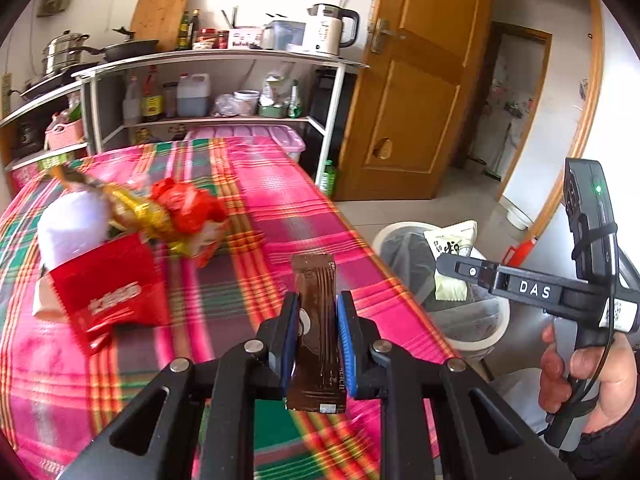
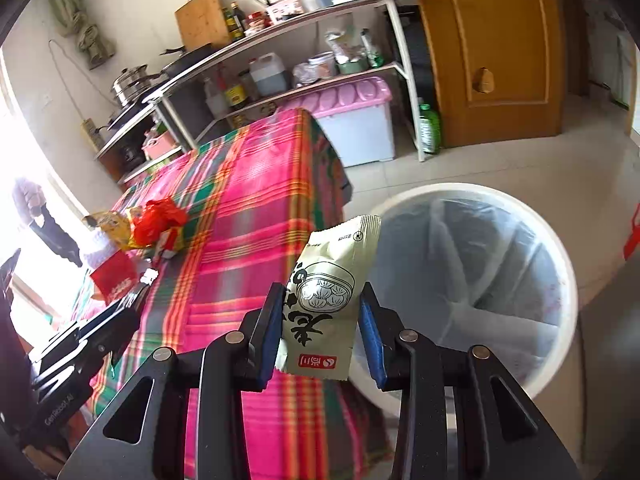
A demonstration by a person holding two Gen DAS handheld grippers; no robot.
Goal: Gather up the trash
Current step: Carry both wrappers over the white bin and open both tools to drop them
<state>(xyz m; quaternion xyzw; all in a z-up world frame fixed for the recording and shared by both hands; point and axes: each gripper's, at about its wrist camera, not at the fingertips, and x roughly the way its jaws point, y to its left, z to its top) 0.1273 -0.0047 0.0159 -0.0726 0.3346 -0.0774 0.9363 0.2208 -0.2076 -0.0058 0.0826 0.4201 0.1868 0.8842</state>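
Note:
My left gripper (image 1: 318,300) is shut on a brown stick wrapper (image 1: 316,320) and holds it above the plaid tablecloth (image 1: 260,200). My right gripper (image 2: 320,304) is shut on a pale green snack packet (image 2: 326,296) at the table's edge, beside the white bin (image 2: 560,264) lined with a clear bag. In the left wrist view the right gripper (image 1: 448,262) holds the green packet (image 1: 452,244) over the bin (image 1: 476,344). A pile of trash lies on the table: a red packet (image 1: 108,300), a red bag (image 1: 188,204), a gold wrapper (image 1: 140,212) and a white wad (image 1: 72,228).
A white shelf rack (image 1: 336,120) with bottles, pots and a kettle stands behind the table. A pink-lidded storage box (image 2: 352,120) and a green bottle (image 2: 430,128) sit on the floor by the wooden door (image 2: 492,48). Tiled floor surrounds the bin.

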